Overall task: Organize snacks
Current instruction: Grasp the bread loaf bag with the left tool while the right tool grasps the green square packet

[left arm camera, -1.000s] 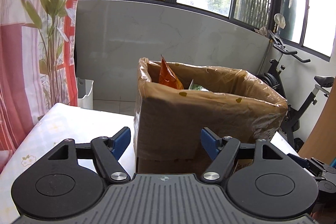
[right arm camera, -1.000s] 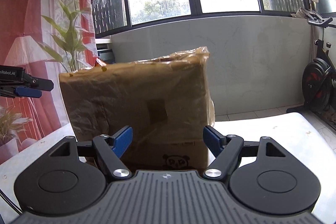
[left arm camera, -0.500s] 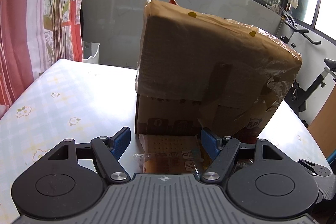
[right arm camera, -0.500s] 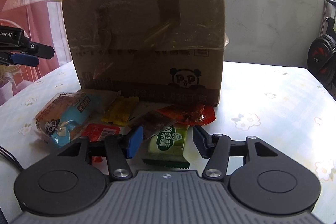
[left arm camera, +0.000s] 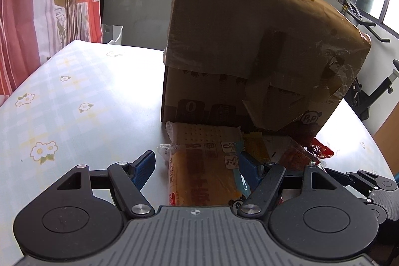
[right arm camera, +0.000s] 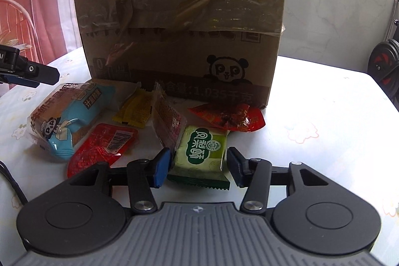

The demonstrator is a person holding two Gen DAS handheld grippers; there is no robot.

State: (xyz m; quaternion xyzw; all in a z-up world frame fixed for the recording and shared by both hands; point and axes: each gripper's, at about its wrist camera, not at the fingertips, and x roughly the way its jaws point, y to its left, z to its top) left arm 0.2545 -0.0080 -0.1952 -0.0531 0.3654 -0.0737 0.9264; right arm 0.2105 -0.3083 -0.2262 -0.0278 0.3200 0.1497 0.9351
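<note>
1. Right gripper: the green packet lies flat on the tabletop, its near end between the fingers. The jaws are closing. The left pad is at the packet's left edge or just off it, and a gap shows at the right pad. Not yet clamped.
2. Green packet axis: the long axis runs away from the gripper, roughly along its pointing line, top end skewed slightly right. The fingers straddle the short width. Judgement: this suits a squeeze across the width, and only the closing is left.
3. Left gripper: fingers apart and empty. The orange-and-blue bread pack lies between them, long axis pointing away towards the box. The right pad is at the pack's blue edge, contact uncertain. Clear tabletop shows at the left pad.
4. Nearer hand: each gripper is already over its own item. The right is nearer to a finished grasp.
5. Neighbours in the right view: a clear wrapper stands tilted just left of the green packet, close to the left pad. Judgement: it could get pinched in as well. The red pouch lies further left and the yellow sweets are behind.
6. Behind the green packet: the red chilli pack touches or overlaps its far end.
7. Farthest: the cardboard box, upright on the tabletop and taller than both cameras' height, so its top is not visible. Judgement: it is the likely destination, and either item must be lifted well up to clear the rim.
</note>
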